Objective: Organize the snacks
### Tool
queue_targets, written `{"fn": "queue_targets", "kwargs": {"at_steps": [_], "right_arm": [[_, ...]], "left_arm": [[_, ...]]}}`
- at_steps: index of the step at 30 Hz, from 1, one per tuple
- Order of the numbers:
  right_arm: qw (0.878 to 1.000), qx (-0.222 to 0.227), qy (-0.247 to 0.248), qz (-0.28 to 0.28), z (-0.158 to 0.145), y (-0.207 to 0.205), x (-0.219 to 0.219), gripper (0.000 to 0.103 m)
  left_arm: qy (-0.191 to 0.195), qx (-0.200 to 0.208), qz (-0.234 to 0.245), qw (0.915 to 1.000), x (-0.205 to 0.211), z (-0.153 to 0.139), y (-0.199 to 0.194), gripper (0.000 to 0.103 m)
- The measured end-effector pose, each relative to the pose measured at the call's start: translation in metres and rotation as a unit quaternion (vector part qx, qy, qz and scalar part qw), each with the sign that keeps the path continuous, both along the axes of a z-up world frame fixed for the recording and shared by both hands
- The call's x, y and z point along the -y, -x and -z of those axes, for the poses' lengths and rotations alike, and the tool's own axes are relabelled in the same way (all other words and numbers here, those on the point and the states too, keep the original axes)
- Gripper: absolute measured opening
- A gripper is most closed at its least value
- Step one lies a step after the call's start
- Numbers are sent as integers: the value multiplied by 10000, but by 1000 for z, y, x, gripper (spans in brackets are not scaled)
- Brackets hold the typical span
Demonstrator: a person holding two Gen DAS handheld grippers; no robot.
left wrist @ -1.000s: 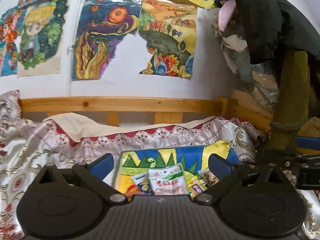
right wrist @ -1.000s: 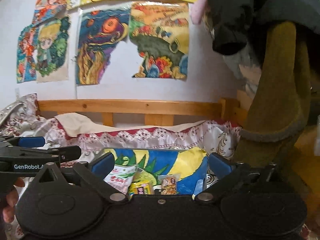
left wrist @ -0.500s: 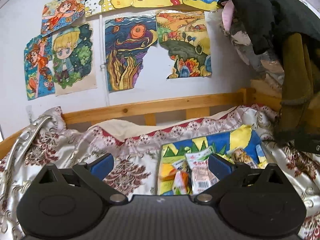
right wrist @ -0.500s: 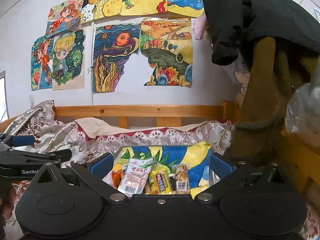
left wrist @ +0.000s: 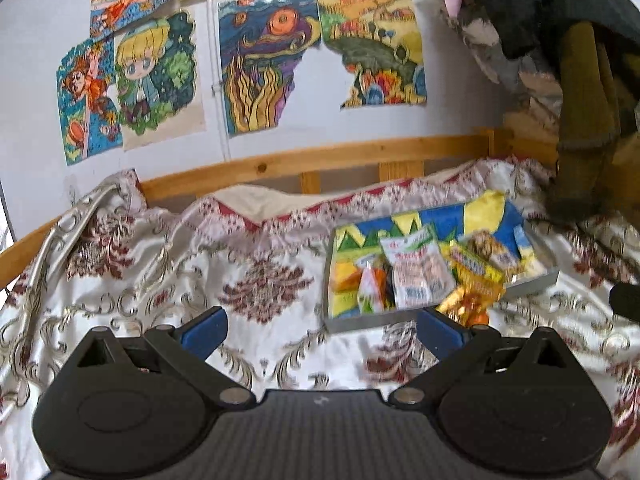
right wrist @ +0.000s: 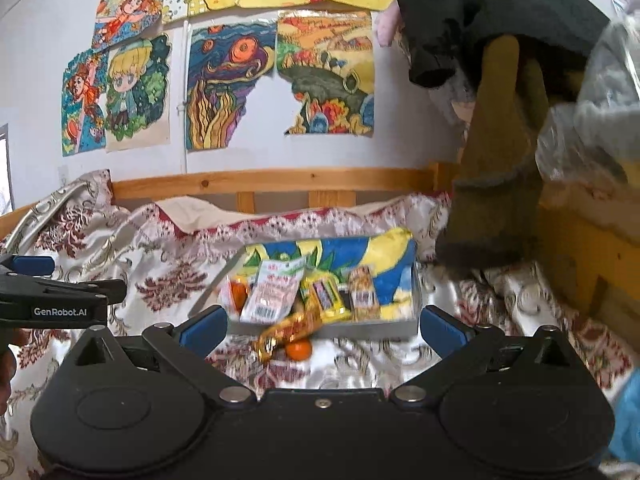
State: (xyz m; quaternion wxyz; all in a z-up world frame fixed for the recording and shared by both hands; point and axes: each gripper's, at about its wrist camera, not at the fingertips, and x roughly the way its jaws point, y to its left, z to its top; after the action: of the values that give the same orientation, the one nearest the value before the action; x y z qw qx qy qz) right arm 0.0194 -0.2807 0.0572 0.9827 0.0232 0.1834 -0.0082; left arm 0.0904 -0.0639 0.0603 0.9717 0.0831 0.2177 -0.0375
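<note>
Several snack packets [right wrist: 276,294] lie in a shallow grey tray lined with a blue-and-yellow drawing [right wrist: 414,302] on the floral satin bedspread [right wrist: 160,280]. At the tray's 6 o'clock edge, a gold wrapper [right wrist: 288,330] touches a small orange fruit [right wrist: 299,349]. Both the right gripper [right wrist: 322,326] and left gripper [left wrist: 320,330] hover spread wide, holding nothing.

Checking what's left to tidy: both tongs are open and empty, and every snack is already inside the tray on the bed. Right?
Not quite. The right wrist view shows a gold wrapper and a small orange lying on the bedspread in front of the tray, outside it. The left tongs and right tongs are open and empty.
</note>
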Motion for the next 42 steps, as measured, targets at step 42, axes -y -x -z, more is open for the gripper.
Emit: {"fn": "queue_targets", "kwargs": {"at_steps": [42], "right_arm": [[9930,-1104,-371,186,85,5,0,102]], "left_arm": [[286,-990,77,9946,-23,76,16,102]]}}
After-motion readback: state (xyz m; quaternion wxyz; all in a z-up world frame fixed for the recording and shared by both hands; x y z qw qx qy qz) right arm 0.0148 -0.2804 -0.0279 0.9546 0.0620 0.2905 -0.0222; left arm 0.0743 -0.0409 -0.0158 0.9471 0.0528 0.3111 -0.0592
